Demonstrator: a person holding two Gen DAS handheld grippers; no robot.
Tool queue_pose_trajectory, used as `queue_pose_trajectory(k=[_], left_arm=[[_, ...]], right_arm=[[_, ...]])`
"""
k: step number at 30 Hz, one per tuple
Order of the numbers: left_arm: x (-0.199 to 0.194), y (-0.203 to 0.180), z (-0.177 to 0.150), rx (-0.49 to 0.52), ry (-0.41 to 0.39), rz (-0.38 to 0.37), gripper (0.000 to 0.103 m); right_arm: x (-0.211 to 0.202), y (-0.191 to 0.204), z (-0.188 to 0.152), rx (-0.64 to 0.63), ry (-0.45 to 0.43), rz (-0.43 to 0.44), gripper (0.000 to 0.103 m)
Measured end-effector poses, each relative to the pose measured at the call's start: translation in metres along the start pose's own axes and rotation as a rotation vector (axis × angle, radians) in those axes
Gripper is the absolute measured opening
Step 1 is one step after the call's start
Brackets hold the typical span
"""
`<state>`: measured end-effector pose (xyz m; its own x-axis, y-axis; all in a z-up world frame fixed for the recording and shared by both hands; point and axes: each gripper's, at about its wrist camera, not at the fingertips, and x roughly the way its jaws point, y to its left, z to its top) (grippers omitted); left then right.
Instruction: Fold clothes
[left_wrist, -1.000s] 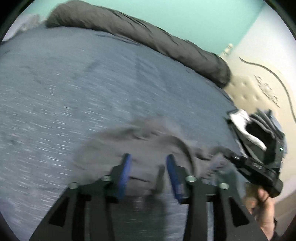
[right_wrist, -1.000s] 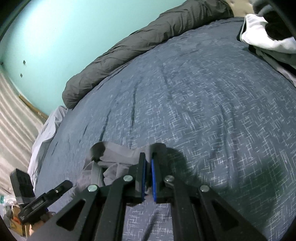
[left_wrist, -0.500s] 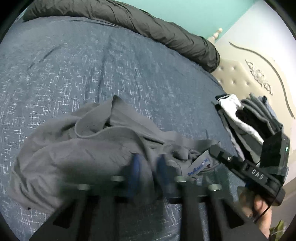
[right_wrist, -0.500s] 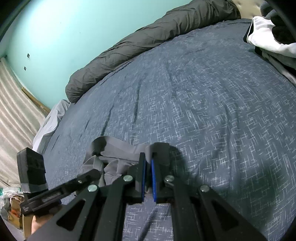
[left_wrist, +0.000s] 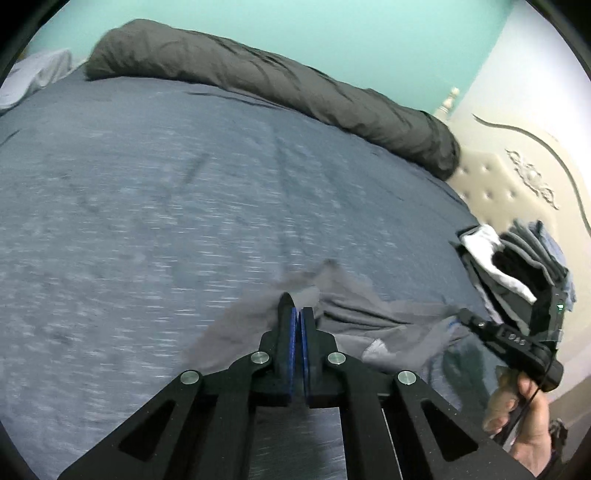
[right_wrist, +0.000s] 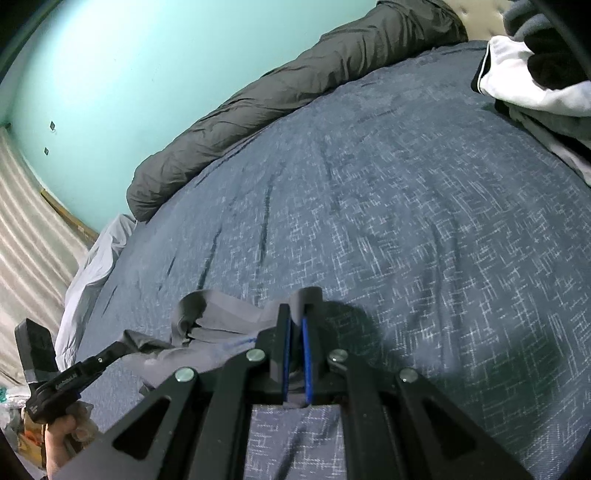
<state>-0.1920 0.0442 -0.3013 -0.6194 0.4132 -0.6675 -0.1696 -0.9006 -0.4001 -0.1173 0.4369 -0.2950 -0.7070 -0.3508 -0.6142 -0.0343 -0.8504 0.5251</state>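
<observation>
Two claws (left_wrist: 297, 314) (right_wrist: 296, 314), one grey garment (left_wrist: 369, 314), one clothes pile (left_wrist: 517, 266).

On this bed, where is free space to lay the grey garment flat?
The blue bedspread is bare from the grey garment up to the rolled dark duvet along the far edge. It is crowded on the headboard side, where the clothes pile sits. Both claws, left and right, are shut on the garment.
</observation>
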Motion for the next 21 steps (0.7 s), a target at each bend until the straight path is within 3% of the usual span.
queue_pose_trajectory(k=[10,15,17,19,21], left_arm=[[-0.015,0.027,-0.003,-0.026,0.018,0.027,0.003],[0.000,0.034,-0.008,-0.046,0.105,-0.006,0.006],[0.006,0.041,-0.009,-0.079,0.126,0.002,0.020],[0.006,0.047,-0.007,-0.121,0.120,-0.002,0.045],[0.003,0.051,-0.003,-0.145,0.099,-0.003,0.046]], right_arm=[[0.010,0.021,-0.005,-0.035,0.001,0.007,0.005],[0.012,0.021,-0.007,-0.047,0.005,-0.018,0.005],[0.014,0.018,-0.009,-0.042,0.018,-0.025,0.005],[0.015,0.015,-0.010,-0.040,0.024,-0.029,0.005],[0.013,0.013,-0.010,-0.040,0.023,-0.029,0.005]])
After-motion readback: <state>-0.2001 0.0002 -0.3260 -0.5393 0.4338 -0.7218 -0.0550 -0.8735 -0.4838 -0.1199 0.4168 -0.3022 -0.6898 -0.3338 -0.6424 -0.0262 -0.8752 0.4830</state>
